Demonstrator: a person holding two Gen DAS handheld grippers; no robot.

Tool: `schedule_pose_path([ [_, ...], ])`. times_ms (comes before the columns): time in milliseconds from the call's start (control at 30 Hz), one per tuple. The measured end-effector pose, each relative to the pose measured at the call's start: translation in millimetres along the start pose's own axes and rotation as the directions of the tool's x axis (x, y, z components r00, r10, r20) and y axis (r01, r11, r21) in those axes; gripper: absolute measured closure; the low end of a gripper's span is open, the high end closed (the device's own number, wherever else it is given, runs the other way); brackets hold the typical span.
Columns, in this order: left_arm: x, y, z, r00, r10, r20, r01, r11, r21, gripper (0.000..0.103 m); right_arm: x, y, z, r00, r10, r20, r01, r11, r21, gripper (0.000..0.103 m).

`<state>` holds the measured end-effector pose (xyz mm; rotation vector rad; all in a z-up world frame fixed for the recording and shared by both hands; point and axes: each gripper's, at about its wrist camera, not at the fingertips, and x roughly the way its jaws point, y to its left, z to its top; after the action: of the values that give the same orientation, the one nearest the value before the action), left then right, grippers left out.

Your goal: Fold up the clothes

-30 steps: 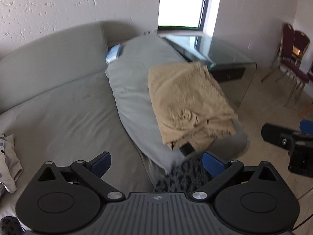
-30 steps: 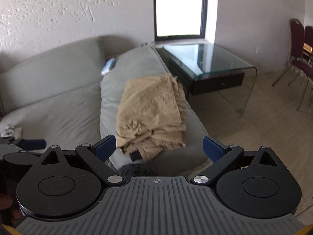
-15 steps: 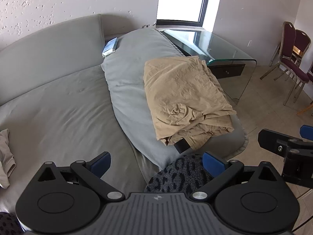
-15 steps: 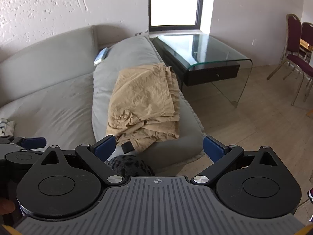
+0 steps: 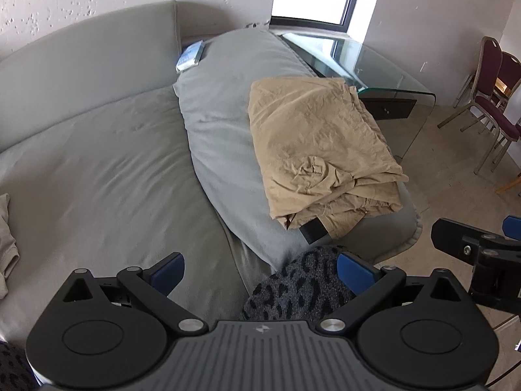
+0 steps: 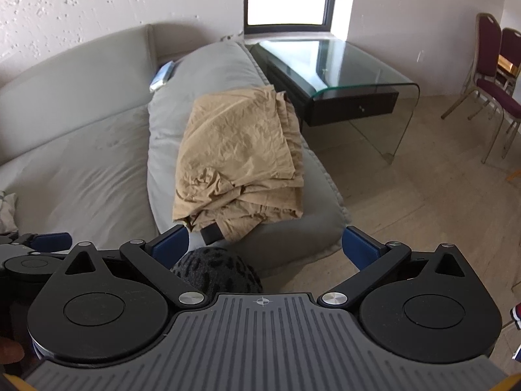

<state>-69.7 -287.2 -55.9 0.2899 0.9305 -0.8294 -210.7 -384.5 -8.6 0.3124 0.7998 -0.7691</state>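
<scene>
The tan garment (image 5: 319, 150) lay folded into a rough rectangle on the grey cushion (image 5: 221, 123), toward the cushion's side that faces the glass table (image 6: 355, 65), with its layered open edges and a small black tab (image 5: 313, 228) at the cushion's near end. Both grippers hung well short of the cushion and touched nothing: the left gripper (image 5: 260, 270) had its jaws spread wide and empty, and the right gripper (image 6: 265, 244) likewise stood wide apart, holding no cloth. A dark spotted knee (image 5: 302, 286) rose between the grippers and the cushion's near end. Judging by the tidy shape, this garment looked finished, so the step in hand was probably either to neaten it or to fetch the next piece; a pale cloth (image 5: 6, 238) showed far from the cushion, at the sofa's (image 5: 97, 169) left edge. If neatening, the bunched wrinkle near the cushion's near end was the spot to press flat, and the loose lower layers should be tucked square under the top one without dragging the pile toward the cushion's sloping table side, where it could slide off. If fetching, the left gripper was better placed, and should pinch a hem or corner rather than a wad of fabric.
</scene>
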Motion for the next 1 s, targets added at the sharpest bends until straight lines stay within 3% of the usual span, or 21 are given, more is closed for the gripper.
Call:
schedule_pose_path([
  [533,15.0,10.0,4.1,0.999,-0.007,-0.041,0.006,1.000,-0.004,0.002,11.3,12.4,2.2,1.000,-0.028,0.007,0.028,0.999,-0.026,0.000],
  [1000,14.9,4.6,7.5,1.000,0.008,-0.002,-0.008,1.000,-0.003,0.003,15.5,10.4,5.1,1.000,-0.027,0.005,0.027,1.000,-0.009,0.000],
])
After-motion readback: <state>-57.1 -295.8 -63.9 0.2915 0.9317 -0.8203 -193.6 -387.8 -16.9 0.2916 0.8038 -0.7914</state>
